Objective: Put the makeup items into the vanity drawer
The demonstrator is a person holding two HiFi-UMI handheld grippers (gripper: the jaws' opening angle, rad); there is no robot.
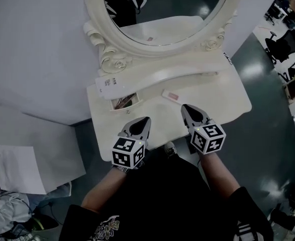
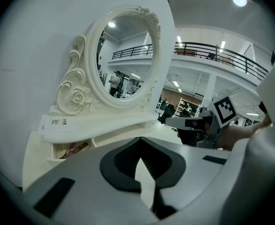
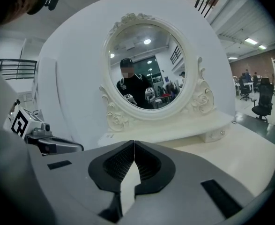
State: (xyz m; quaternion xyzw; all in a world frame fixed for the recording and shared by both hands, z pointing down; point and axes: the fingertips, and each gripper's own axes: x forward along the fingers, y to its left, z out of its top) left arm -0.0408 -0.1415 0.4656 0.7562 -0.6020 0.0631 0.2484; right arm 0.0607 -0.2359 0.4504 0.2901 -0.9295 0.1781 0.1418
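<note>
Two clenched, empty: left tongs (image 1: 147, 118) near open drawer (image 1: 126, 103), right tongs (image 1: 183, 106) near flat packet (image 1: 171, 96), both over vanity (image 1: 227, 102) front edge.

No legible text, only unreadable dark print (image 1: 110, 82) on the vanity shelf (image 1: 157, 77) at its left end.

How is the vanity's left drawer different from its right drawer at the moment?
The left drawer is pulled open, while the right drawer is pushed shut. The left drawer shows makeup items lying inside, while the right drawer's inside is hidden. Both are small, cream-coloured and tucked under the shelf below the mirror.
</note>
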